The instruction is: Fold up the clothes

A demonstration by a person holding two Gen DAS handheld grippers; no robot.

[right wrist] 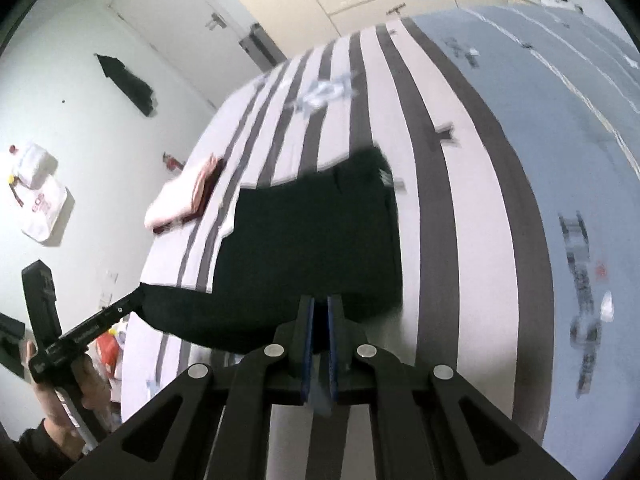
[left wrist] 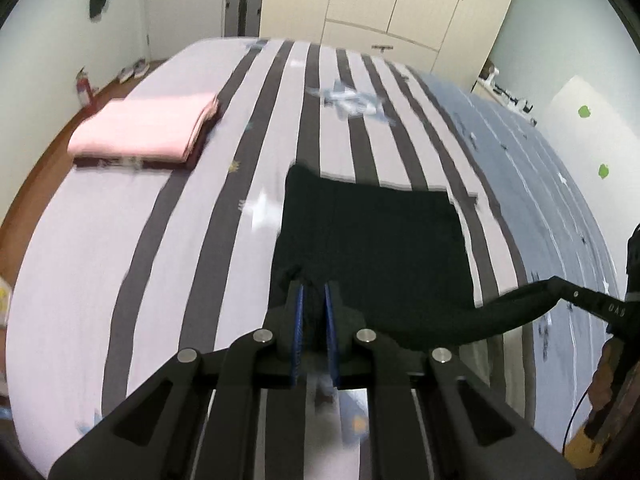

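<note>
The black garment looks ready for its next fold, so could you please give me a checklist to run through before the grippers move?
1. Left gripper shut on the black garment: ok.
2. Right gripper shut on its near edge: ok.
3. Far part of garment lying flat on the striped bed sheet: ok.
4. Near edge taut between grippers: not ok, it sags.
5. Folded pink stack apart from the garment: ok.
6. Layers already folded underneath: cannot tell.
</note>
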